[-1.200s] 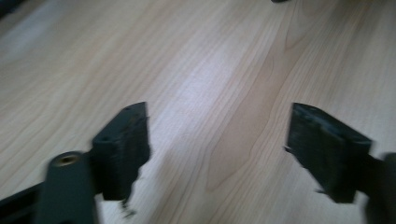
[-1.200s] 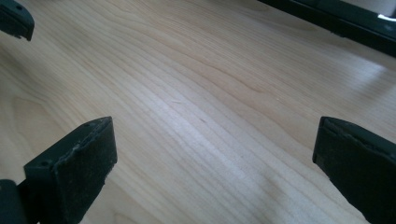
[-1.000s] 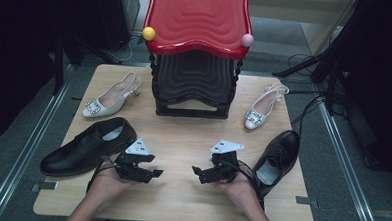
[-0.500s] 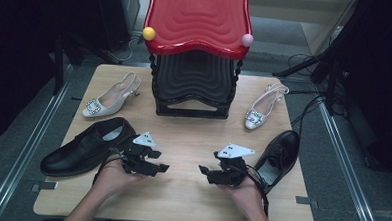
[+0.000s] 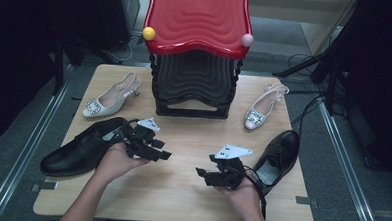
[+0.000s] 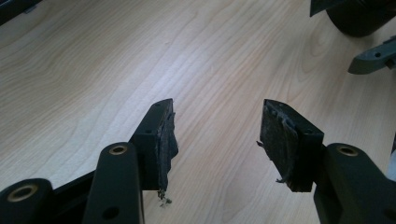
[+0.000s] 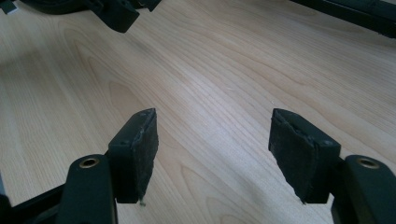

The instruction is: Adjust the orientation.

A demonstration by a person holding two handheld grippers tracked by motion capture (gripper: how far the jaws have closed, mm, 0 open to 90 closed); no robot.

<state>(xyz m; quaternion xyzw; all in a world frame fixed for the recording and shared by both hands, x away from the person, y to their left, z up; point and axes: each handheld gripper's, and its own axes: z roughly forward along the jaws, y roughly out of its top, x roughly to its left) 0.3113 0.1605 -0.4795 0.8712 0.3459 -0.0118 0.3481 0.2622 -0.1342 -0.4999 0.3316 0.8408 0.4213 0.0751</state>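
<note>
My left gripper (image 5: 163,154) hovers over the wooden table (image 5: 180,200), right beside the heel end of a black leather shoe (image 5: 77,150) at the left. Its jaws are open and have just been closing a little, with nothing between them; in the left gripper view (image 6: 218,108) only bare wood lies between the pads. My right gripper (image 5: 202,174) is held low near the front, next to a second black shoe (image 5: 282,152) at the right. It stands open over bare wood (image 7: 214,116).
A black tiered shoe rack (image 5: 195,85) with a red wavy top (image 5: 198,20) stands at the back centre. A white slingback heel (image 5: 109,97) lies left of it, another (image 5: 263,109) to its right. Bare wood lies between the two grippers.
The left hand has lifted and moved away from the person, toward the left black shoe's opening. The right hand has barely shifted.
</note>
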